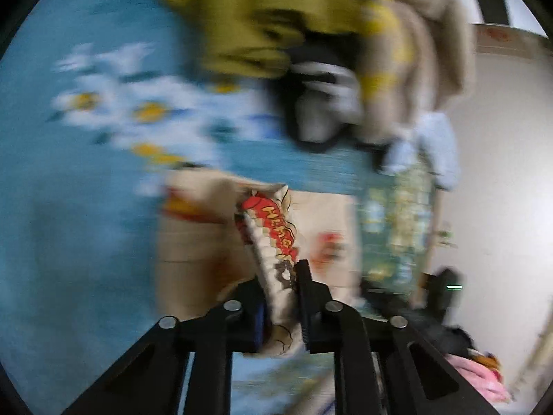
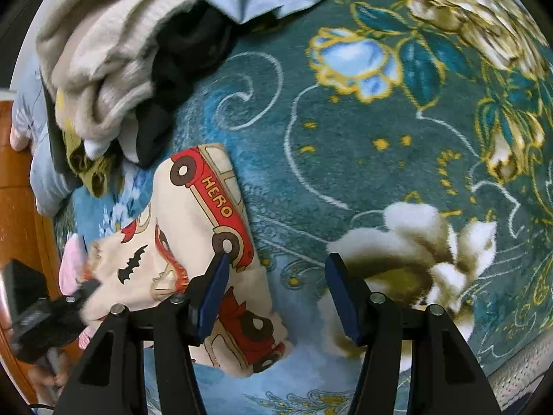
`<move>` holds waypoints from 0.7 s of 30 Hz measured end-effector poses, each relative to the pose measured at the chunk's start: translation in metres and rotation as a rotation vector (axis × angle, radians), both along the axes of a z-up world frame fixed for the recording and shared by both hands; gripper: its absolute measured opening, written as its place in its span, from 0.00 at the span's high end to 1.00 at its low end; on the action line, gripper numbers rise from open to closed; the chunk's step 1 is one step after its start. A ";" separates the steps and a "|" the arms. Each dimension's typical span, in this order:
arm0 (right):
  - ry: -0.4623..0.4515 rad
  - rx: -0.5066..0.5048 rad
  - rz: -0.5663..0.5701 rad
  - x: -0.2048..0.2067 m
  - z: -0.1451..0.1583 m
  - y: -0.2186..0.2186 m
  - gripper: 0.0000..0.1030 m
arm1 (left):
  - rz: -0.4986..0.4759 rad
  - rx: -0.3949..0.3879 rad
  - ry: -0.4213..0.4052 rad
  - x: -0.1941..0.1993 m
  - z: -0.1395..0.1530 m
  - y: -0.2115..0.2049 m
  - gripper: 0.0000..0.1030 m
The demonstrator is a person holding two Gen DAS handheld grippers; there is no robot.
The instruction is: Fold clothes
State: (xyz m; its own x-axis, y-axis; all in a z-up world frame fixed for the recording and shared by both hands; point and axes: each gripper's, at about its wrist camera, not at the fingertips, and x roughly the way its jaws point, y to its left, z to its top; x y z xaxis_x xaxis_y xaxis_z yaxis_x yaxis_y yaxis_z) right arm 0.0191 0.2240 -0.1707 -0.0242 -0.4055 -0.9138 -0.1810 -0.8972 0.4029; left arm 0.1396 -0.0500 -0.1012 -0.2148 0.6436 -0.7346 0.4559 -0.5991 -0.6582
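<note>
A cream garment with red "HERO" cars (image 2: pixel 204 228) lies partly folded on the teal flowered blanket (image 2: pixel 345 145). My left gripper (image 1: pixel 281 297) is shut on a bunched edge of this cream garment (image 1: pixel 273 238); that view is blurred by motion. The left gripper (image 2: pixel 69 306) also shows at the garment's left side in the right wrist view. My right gripper (image 2: pixel 276 263) stands open just above the blanket, its left finger over the garment's right edge, nothing between the fingers.
A heap of unfolded clothes (image 2: pixel 114 52), beige, black, yellow and light blue, sits beyond the garment. The same heap (image 1: pixel 345 41) fills the top of the left wrist view. A wooden floor (image 2: pixel 20 214) borders the left; pink cloth (image 1: pixel 477 373) lies at lower right.
</note>
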 end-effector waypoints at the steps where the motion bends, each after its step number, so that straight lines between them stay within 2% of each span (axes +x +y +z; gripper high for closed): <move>1: 0.002 0.004 -0.012 -0.001 0.001 0.005 0.43 | 0.004 0.062 0.033 -0.010 0.007 0.014 0.89; 3: 0.012 0.019 -0.035 -0.002 0.006 0.014 0.43 | 0.020 0.142 0.109 -0.021 0.029 0.025 0.89; 4: 0.018 0.026 -0.038 0.001 0.008 0.019 0.43 | 0.027 0.127 0.135 -0.022 0.036 0.021 0.89; 6: 0.033 0.041 -0.034 0.005 0.012 0.027 0.43 | 0.023 0.023 0.128 -0.019 0.031 0.011 0.89; 8: 0.054 0.046 0.000 0.009 0.019 0.023 0.43 | 0.003 -0.088 -0.004 -0.009 -0.008 -0.004 0.89; 10: 0.087 0.025 0.065 0.010 0.027 0.003 0.43 | 0.028 -0.113 -0.121 0.004 -0.045 -0.018 0.89; 12: 0.114 -0.019 0.161 0.011 0.036 -0.018 0.43 | 0.075 -0.105 -0.184 0.013 -0.070 -0.028 0.89; 14: 0.134 -0.071 0.265 0.017 0.041 -0.042 0.43 | 0.117 -0.069 -0.168 0.012 -0.071 -0.030 0.88; 16: 0.142 -0.113 0.358 0.023 0.040 -0.063 0.43 | 0.107 -0.054 -0.129 0.006 -0.060 -0.026 0.88; 19: 0.132 -0.047 0.358 0.025 0.029 -0.060 0.43 | 0.015 -0.094 -0.070 -0.005 -0.040 -0.012 0.85; 21: 0.091 -0.023 0.303 0.022 0.015 -0.046 0.43 | -0.041 -0.152 -0.078 -0.008 -0.039 -0.008 0.68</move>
State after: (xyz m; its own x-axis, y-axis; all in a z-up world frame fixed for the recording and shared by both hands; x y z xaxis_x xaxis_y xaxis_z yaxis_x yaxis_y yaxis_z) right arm 0.0412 0.1777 -0.1557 0.0193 -0.4276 -0.9038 0.1311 -0.8950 0.4263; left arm 0.1312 -0.0575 -0.1400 -0.1287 0.5313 -0.8373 0.4753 -0.7080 -0.5223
